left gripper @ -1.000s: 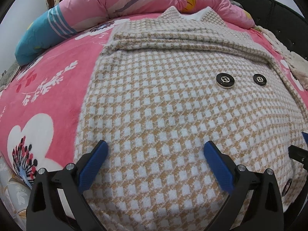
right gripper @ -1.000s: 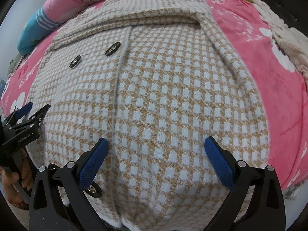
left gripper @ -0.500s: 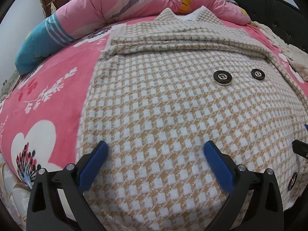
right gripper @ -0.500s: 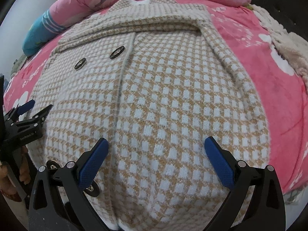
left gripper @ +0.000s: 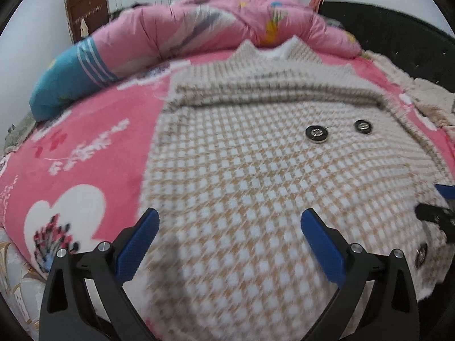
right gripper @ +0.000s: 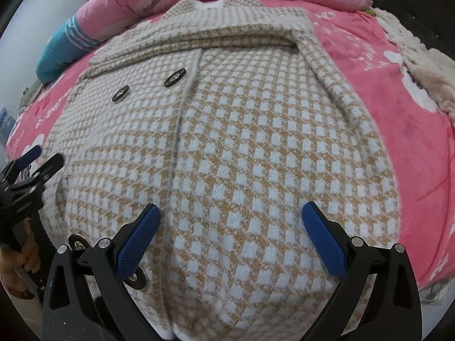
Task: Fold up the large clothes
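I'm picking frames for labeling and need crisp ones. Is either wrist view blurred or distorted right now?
Left wrist view: the checked coat and pink blanket are smeared by motion blur, worst near the bottom. Right wrist view: the coat's weave and buttons are crisp. Both views show fisheye bulging and dark corners.

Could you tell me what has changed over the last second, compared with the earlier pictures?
Both open tools, left tool and right tool, have drawn back and tilted up slightly, showing more of the quilt. Nothing was grasped. The checked coat lies flat as before.
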A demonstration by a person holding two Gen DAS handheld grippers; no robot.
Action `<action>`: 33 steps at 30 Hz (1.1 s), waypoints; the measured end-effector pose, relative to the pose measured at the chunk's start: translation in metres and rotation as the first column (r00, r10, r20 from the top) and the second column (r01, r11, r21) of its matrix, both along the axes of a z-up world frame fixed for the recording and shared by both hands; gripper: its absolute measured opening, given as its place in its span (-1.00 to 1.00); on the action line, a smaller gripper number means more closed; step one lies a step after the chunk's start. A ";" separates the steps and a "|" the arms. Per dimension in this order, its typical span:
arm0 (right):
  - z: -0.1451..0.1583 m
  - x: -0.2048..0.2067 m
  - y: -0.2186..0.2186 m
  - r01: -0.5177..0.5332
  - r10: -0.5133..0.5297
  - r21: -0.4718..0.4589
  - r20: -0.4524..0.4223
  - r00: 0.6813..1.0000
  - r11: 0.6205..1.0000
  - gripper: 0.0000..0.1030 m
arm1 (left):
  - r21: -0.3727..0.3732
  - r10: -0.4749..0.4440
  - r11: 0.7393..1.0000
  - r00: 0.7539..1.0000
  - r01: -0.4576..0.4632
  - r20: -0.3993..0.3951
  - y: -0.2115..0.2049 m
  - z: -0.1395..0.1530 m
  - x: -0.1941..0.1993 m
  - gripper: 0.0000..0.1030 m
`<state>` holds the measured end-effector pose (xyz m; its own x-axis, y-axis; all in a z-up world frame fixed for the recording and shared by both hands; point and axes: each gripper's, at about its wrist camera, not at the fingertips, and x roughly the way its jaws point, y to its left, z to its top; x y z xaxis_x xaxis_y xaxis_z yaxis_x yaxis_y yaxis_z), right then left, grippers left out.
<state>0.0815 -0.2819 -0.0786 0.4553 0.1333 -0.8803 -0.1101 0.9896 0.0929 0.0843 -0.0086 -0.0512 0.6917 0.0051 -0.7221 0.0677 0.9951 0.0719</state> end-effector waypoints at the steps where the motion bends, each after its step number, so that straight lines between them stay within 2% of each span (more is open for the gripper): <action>1: 0.000 -0.003 -0.001 -0.001 0.001 -0.001 0.007 1.000 1.000 0.85 | -0.003 0.000 1.000 1.000 0.000 0.017 0.005 0.000 -0.011 0.91; 3: -0.001 -0.008 -0.002 -0.001 0.001 0.003 0.016 1.000 1.000 0.85 | -0.006 0.001 1.000 1.000 -0.001 0.028 0.014 -0.003 -0.028 0.91; 8: -0.002 -0.018 -0.004 -0.007 0.007 0.010 0.042 0.999 1.000 0.85 | 0.045 -0.001 0.999 0.999 0.000 0.035 0.029 -0.014 -0.076 0.91; 14: -0.002 -0.026 -0.003 -0.010 0.009 0.008 0.057 0.998 1.000 0.85 | 0.014 0.020 1.000 0.997 -0.021 0.068 0.043 -0.018 -0.123 0.88; 16: -0.001 -0.028 -0.003 -0.010 0.010 0.007 0.060 0.998 1.000 0.85 | -0.012 0.012 1.000 0.998 -0.012 0.062 0.046 -0.021 -0.131 0.78; 20: -0.001 -0.029 -0.003 -0.013 0.013 0.001 0.065 0.998 1.000 0.85 | -0.051 -0.004 0.999 1.000 0.005 0.027 0.047 -0.028 -0.140 0.61; 23: -0.002 -0.031 0.000 -0.017 0.017 -0.002 0.070 0.997 1.000 0.85 | -0.094 -0.004 0.996 1.000 0.002 -0.016 0.048 -0.037 -0.141 0.41; 25: -0.002 -0.031 0.001 -0.018 0.019 -0.004 0.072 0.997 1.000 0.85 | -0.119 -0.004 0.993 0.999 -0.002 -0.049 0.049 -0.044 -0.137 0.20; 28: -0.003 -0.032 0.003 -0.021 0.022 -0.005 0.077 0.997 1.000 0.85 | -0.153 -0.005 0.988 0.995 -0.010 -0.099 0.048 -0.054 -0.129 0.12; 33: -0.004 -0.035 0.002 -0.032 0.031 0.008 0.091 0.995 0.999 0.85 | -0.243 -0.019 0.970 0.983 -0.027 -0.185 0.047 -0.071 -0.111 0.12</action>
